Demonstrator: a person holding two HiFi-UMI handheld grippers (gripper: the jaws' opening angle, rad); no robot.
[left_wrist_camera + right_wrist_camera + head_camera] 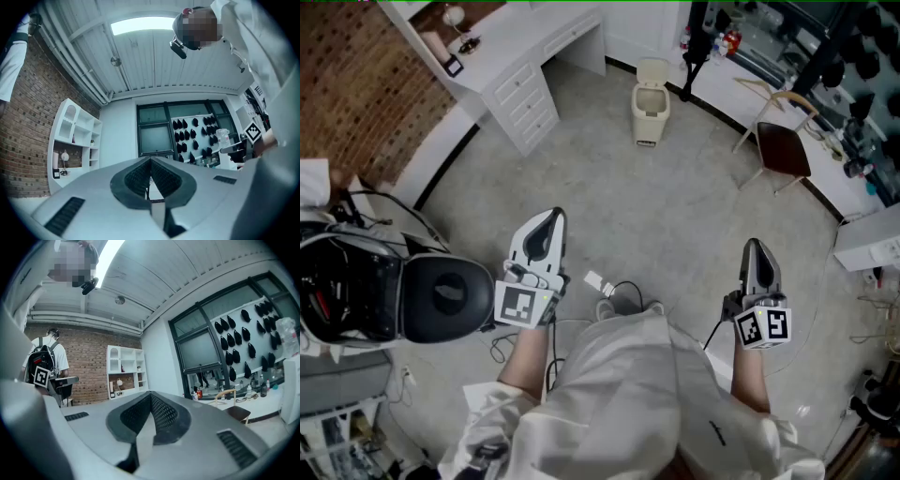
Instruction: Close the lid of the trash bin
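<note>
A small beige trash bin [651, 114] stands on the floor far ahead, near the back wall, with its lid [653, 71] raised upright. My left gripper [548, 221] is held at waist height at lower left, shut and empty. My right gripper [758, 251] hangs at lower right, also shut with nothing in it. Both are far short of the bin. In the left gripper view the jaws [150, 169] are pressed together and look across the room; the bin is hidden there. In the right gripper view the jaws [150, 405] are likewise closed, and the bin does not show.
A white desk with drawers [520, 89] stands at the back left beside a brick wall. A wooden chair [782, 145] stands right of the bin. A black stool [441, 296] and gear sit at my left. Cables [619, 292] lie on the grey floor by my feet.
</note>
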